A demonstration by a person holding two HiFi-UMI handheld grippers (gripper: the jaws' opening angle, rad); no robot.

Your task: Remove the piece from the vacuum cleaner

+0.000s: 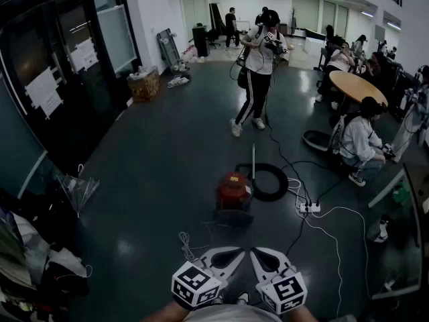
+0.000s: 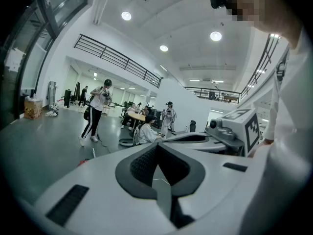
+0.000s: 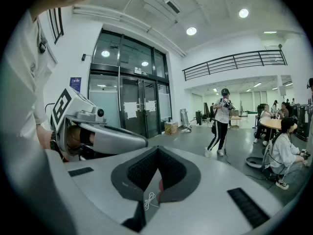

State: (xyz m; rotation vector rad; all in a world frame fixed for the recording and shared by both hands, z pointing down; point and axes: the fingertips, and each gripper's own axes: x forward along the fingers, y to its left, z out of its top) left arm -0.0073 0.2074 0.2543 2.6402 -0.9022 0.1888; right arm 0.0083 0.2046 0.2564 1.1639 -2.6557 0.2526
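Observation:
A red canister vacuum cleaner (image 1: 233, 189) stands on the dark floor ahead of me. Its black hose (image 1: 269, 181) lies coiled to its right, and a thin wand (image 1: 253, 157) stands upright behind it. Both grippers hang low in front of my body, well short of the vacuum and not touching it. My left gripper (image 1: 231, 253) and right gripper (image 1: 260, 255) sit side by side, tips angled toward each other. In the left gripper view the left gripper (image 2: 156, 148) has its jaws together with nothing held; a sliver of the red vacuum (image 2: 82, 162) shows past its body. The right gripper (image 3: 157, 151) is likewise shut and empty.
A power strip (image 1: 308, 208) with white and black cables lies right of the vacuum. A loose white cord (image 1: 188, 245) lies near my feet. One person (image 1: 258, 59) stands beyond the vacuum; another (image 1: 358, 143) crouches at right by a round table (image 1: 355, 86). Glass doors and clutter line the left.

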